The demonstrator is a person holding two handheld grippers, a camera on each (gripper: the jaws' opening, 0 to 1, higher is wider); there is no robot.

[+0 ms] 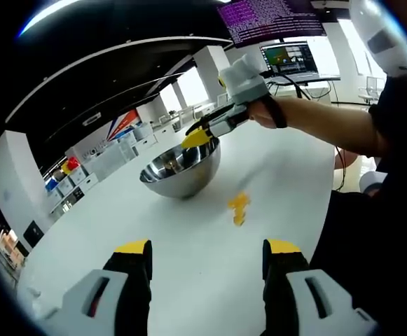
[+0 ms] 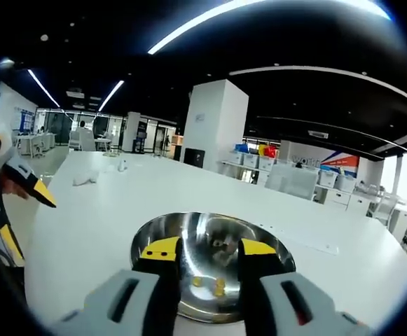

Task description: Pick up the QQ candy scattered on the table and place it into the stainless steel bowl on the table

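Right gripper (image 2: pixel 207 255) open above stainless steel bowl (image 2: pixel 273 241), QQ candy (image 2: pixel 219 286) inside below jaws, left gripper (image 1: pixel 207 255) open, more candy (image 1: pixel 239 208) on table (image 1: pixel 189 231) ahead.

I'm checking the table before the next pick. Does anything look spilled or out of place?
Yes: yellow candy lies loose on the white table, beside the stainless steel bowl rather than in it. A few pieces sit inside the bowl. The bowl stands upright; nothing looks damaged.

Long white table (image 1: pixel 189 238) – a steel bowl (image 1: pixel 181 170) sits on it, w/ a small cluster of yellow candy (image 1: pixel 239 208) on the bare top just beside it. Far end – small white items (image 2: pixel 87 180), too distant to identify.
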